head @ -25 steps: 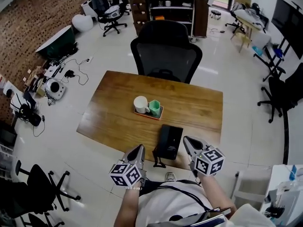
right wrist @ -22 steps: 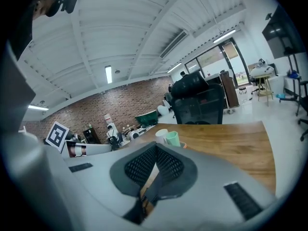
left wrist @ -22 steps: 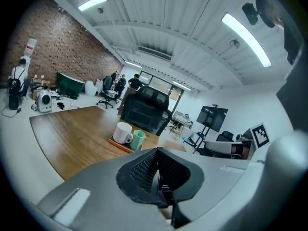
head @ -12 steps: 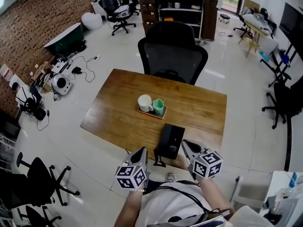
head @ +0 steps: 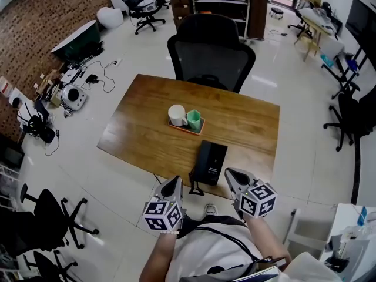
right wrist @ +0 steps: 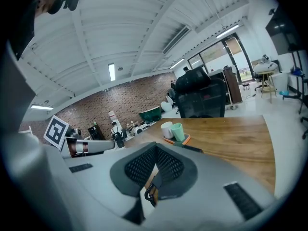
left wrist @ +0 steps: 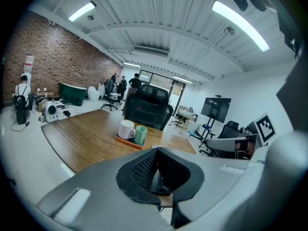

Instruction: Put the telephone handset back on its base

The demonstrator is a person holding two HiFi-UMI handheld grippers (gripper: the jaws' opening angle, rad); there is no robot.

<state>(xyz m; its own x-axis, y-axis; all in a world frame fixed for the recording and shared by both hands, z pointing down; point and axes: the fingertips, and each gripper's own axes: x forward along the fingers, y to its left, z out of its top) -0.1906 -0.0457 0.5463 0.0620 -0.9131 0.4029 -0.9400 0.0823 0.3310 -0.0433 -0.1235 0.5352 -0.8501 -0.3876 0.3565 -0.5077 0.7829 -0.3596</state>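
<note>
At the bottom of the head view, the left gripper (head: 174,184) and the right gripper (head: 231,175) hover just short of the table's near edge. Both have their jaws pressed together with nothing between them. Just above and between them, at lower centre, the black telephone (head: 210,161) lies on the wooden table (head: 141,134). Its coiled cord (head: 194,187) hangs over the edge. Further up, a tray (head: 185,127) bears a white mug (head: 176,114) and a green cup (head: 194,119). A black office chair (head: 210,54) stands beyond.
</note>
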